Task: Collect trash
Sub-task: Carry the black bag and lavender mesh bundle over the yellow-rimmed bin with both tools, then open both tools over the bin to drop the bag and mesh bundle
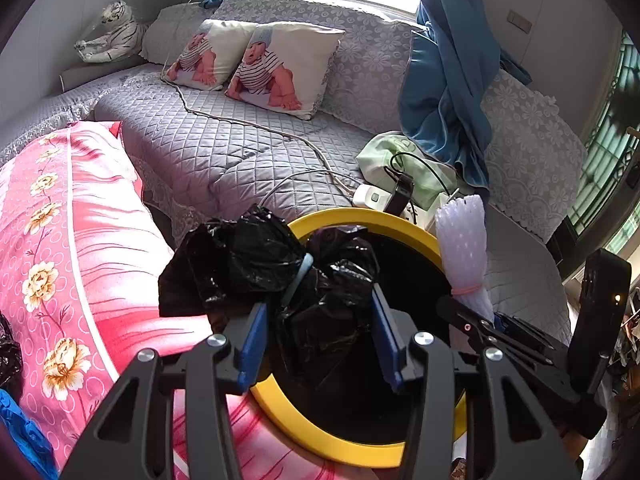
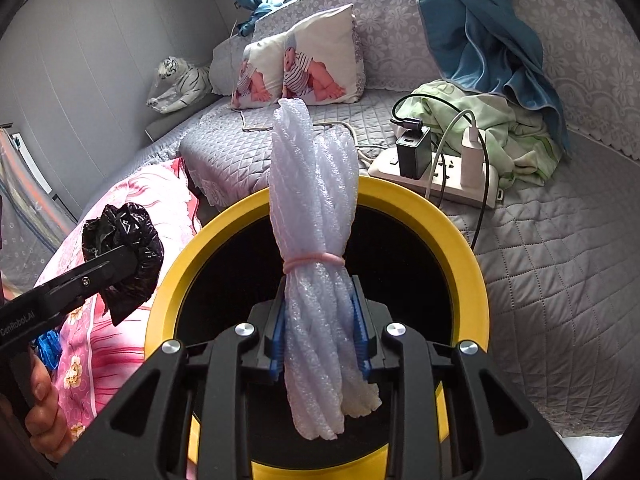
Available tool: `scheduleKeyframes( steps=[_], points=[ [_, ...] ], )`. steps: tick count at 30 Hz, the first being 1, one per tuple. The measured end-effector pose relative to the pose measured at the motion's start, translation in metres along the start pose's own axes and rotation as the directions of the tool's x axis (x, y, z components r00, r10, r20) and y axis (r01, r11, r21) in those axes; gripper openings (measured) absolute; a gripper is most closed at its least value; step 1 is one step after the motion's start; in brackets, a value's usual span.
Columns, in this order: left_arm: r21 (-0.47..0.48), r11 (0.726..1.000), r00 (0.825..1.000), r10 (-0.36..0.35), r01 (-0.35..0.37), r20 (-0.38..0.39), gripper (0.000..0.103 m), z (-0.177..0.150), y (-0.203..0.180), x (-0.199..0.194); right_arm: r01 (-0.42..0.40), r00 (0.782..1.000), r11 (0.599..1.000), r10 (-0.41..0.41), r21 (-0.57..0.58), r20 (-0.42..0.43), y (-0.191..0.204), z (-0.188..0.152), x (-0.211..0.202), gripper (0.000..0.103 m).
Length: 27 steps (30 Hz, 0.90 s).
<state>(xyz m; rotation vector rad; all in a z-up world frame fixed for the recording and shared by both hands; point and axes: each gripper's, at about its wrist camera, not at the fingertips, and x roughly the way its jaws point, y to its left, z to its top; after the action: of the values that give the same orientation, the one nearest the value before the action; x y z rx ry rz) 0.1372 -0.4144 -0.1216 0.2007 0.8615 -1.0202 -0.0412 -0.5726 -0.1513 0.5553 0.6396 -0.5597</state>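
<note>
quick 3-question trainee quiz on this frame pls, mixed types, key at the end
1. True or false: the left claw holds the black plastic bag.
2. What binds the white foam netting bundle in the right claw? A) blue tape B) pink rubber band C) black cord
3. Fill in: both items hang over the bin with the ____ rim.

Key: 1 true; 2 B, the pink rubber band; 3 yellow.

Glossy crinkled black plastic bag (image 1: 256,264); white foam netting (image 2: 316,216); smooth yellow plastic bin rim (image 2: 452,220); quilted cloth cover (image 1: 224,144).
</note>
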Motion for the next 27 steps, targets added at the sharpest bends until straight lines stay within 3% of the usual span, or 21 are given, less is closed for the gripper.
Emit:
scheduleKeyframes(
  steps=[5, 8, 9, 18, 23, 27],
  points=[
    [-0.005, 1.0, 1.0, -0.013, 0.013, 0.007, 0.057, 0.001, -0.002, -0.003, 0.018, 1.0, 0.999, -0.018, 0.027, 0.006, -0.005, 0.001, -0.002, 0.034],
    [-0.019, 1.0, 1.0, -0.017, 0.018, 0.021, 0.074, 0.001, 0.0, -0.007, 0.032, 0.999, 0.998, -0.033, 0.045, 0.018, -0.008, 0.003, -0.006, 0.05],
    [-0.028, 1.0, 0.999, -0.011, 0.012, 0.031, 0.08, 0.002, 0.001, -0.01, 0.036, 0.999, 0.998, -0.037, 0.051, 0.021, -0.009, 0.003, -0.007, 0.05],
    [-0.129, 0.991, 0.99, 0.04, -0.022, 0.138, 0.086, 0.015, 0.027, -0.053, 0.028, 0.996, 0.996, -0.034, 0.082, 0.08, -0.013, 0.007, -0.027, 0.05],
    [-0.179, 0.981, 0.968, 0.115, -0.075, 0.223, 0.086, 0.022, 0.048, -0.101, -0.004, 0.995, 0.999, -0.001, 0.051, 0.099, 0.0, 0.009, -0.035, 0.05],
    [-0.216, 0.968, 0.941, 0.187, -0.128, 0.282, 0.089, 0.024, 0.074, -0.145, -0.066, 0.992, 0.998, 0.067, -0.008, 0.111, 0.031, 0.011, -0.044, 0.05]
  ],
)
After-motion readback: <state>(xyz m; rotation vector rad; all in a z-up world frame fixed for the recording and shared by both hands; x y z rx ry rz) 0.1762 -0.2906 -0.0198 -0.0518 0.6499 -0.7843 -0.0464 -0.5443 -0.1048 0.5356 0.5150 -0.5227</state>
